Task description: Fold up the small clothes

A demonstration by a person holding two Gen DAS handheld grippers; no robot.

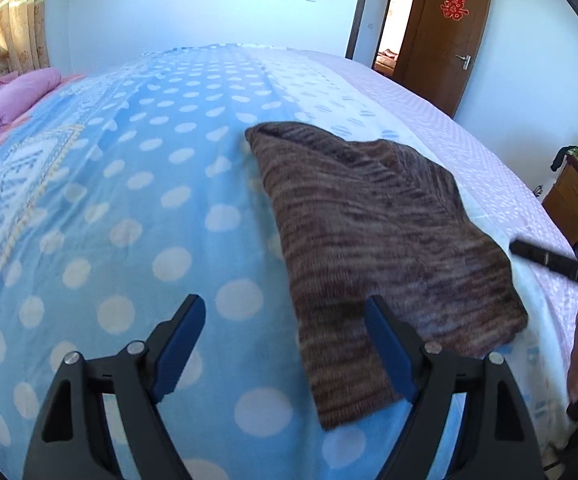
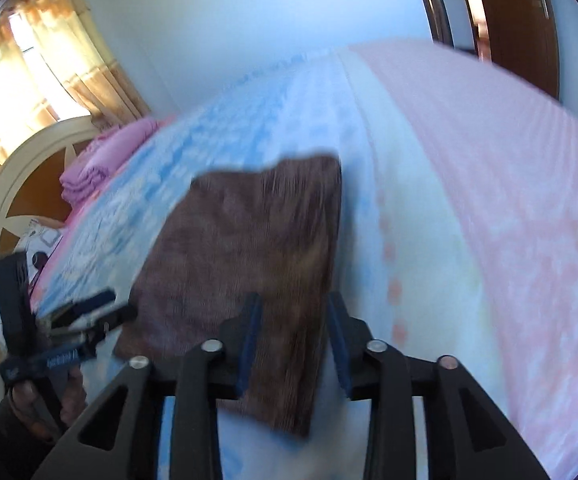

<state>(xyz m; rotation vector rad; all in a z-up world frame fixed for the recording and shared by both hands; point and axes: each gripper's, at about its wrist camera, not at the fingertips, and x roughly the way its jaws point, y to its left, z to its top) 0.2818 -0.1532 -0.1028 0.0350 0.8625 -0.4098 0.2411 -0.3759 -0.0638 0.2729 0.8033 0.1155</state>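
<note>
A brown knitted garment (image 1: 369,220) lies flat on the blue polka-dot bedspread (image 1: 149,200), folded into a rough rectangle. My left gripper (image 1: 285,320) stands open and wide at its near left corner, with the right pad over the cloth and the left pad over bare bedspread. One black finger (image 1: 537,255) of my right gripper reaches in from the right edge. In the blurred right wrist view the garment (image 2: 249,240) fills the middle. My right gripper (image 2: 294,320) stands partly closed astride its near right edge, and the cloth is not pinched. The left gripper (image 2: 107,306) shows at the far left, held by a hand (image 2: 41,400).
A pink sheet (image 1: 469,140) covers the bed's right side. A folded pink quilt (image 1: 9,100) lies at the head end by the cream headboard (image 2: 17,184). A wooden door (image 1: 445,32) stands open at the back right. A wooden nightstand (image 1: 573,200) stands beside the bed.
</note>
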